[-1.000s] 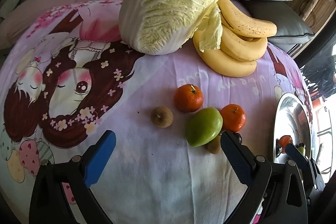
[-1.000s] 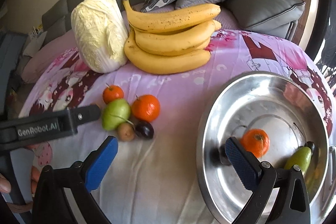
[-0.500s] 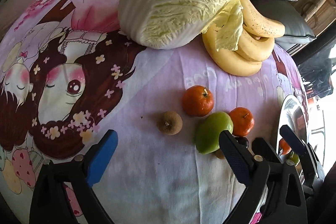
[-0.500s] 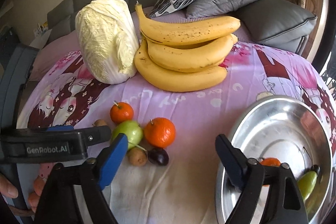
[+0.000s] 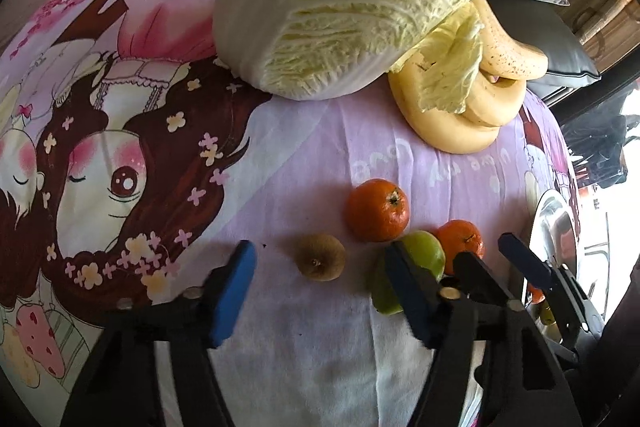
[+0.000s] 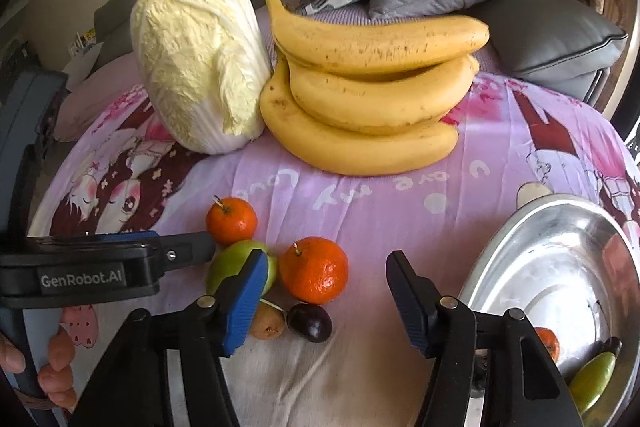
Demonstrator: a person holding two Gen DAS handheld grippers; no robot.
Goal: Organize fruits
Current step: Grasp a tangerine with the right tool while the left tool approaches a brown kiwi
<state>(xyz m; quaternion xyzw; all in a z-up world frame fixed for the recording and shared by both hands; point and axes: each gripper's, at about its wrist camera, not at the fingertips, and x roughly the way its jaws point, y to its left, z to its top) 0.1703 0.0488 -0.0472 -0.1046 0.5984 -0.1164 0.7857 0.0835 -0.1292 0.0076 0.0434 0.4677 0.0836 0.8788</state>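
While both claws narrow over a pink cartoon-print cloth (image 6: 400,187), neither grips anything. The left claw (image 5: 320,291), its blue ribbed pads still apart and closing, brackets a fuzzy brown kiwi (image 5: 320,257) without touching it. The right claw (image 6: 326,301), also closing with pads apart, hovers above a glossy orange tangerine (image 6: 313,269) and a dark, smooth plum (image 6: 309,321), both lying free on the cloth. Just beside them sit a green pear-shaped fruit (image 6: 232,263), a second tangerine (image 6: 231,221) and a small brown fruit (image 6: 267,325). Behind, a crinkled pale cabbage (image 6: 200,63) leans against a stack of speckled yellow bananas (image 6: 372,87). At right, a shiny round metal bowl (image 6: 552,267) holds a tangerine (image 6: 546,341) and a green fruit (image 6: 592,375).
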